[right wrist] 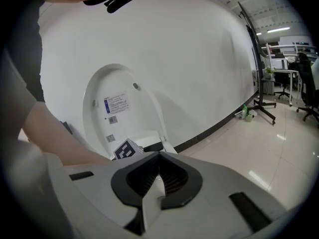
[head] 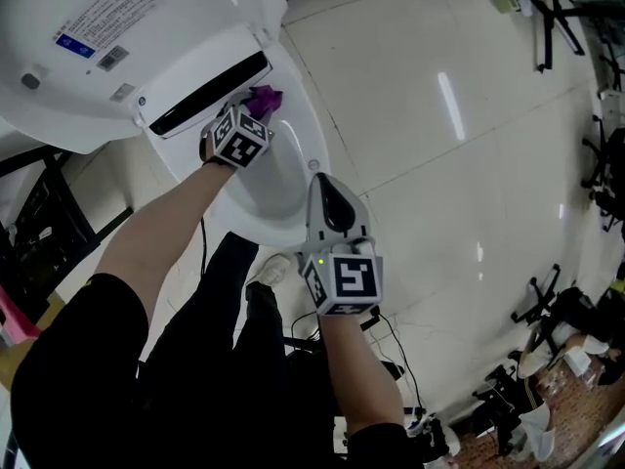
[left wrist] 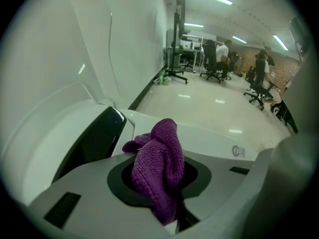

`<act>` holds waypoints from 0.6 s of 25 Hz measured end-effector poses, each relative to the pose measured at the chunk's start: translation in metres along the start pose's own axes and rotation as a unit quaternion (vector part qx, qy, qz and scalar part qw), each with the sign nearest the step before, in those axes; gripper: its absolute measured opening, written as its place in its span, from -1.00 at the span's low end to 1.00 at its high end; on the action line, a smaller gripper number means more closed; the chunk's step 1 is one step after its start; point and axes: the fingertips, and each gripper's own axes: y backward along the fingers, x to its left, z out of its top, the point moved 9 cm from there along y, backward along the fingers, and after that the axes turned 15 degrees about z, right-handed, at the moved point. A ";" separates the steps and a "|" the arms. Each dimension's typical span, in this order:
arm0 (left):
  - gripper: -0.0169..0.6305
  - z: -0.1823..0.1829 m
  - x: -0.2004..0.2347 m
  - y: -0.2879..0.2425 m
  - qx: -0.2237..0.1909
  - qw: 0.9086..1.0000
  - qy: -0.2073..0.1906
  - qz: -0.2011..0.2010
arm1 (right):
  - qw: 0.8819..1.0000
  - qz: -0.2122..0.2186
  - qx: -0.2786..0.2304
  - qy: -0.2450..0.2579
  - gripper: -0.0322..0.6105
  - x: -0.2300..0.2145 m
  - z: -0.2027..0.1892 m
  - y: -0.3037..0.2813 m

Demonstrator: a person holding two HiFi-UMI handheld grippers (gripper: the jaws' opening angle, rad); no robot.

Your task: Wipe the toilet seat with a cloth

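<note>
The white toilet stands at the upper left with its lid (head: 88, 37) raised and the seat (head: 293, 135) down. A purple cloth (head: 265, 99) lies at the back of the seat by the black hinge slot (head: 210, 91). My left gripper (head: 256, 108) is shut on it. In the left gripper view the cloth (left wrist: 159, 176) bunches between the jaws above the seat (left wrist: 214, 138). My right gripper (head: 320, 180) hovers at the seat's near right rim, shut, with nothing in it. In the right gripper view its jaws (right wrist: 157, 180) meet, and the lid (right wrist: 117, 108) rises behind.
Glossy tiled floor (head: 459, 164) spreads to the right. Black stands (head: 562, 18) and office chairs (head: 552, 311) line the right edge, with cables (head: 391, 350) near my feet. A dark rack (head: 39, 223) stands at the left. People sit at desks (left wrist: 219, 59) far off.
</note>
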 end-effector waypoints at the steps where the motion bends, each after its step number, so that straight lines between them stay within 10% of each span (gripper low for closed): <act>1: -0.67 -0.003 0.000 -0.006 0.005 1.000 0.003 0.001 | 1.000 0.000 0.002 -0.003 -0.85 -0.002 -0.003 -0.001; 9: -0.68 -0.003 -0.013 -0.028 0.001 1.000 0.002 -0.003 | 1.000 0.005 -0.005 -0.007 -0.85 -0.011 -0.011 -0.003; 15: -0.68 0.010 -0.029 -0.030 -0.009 0.997 0.009 -0.082 | 1.000 0.011 -0.017 0.001 -0.85 -0.011 -0.008 0.006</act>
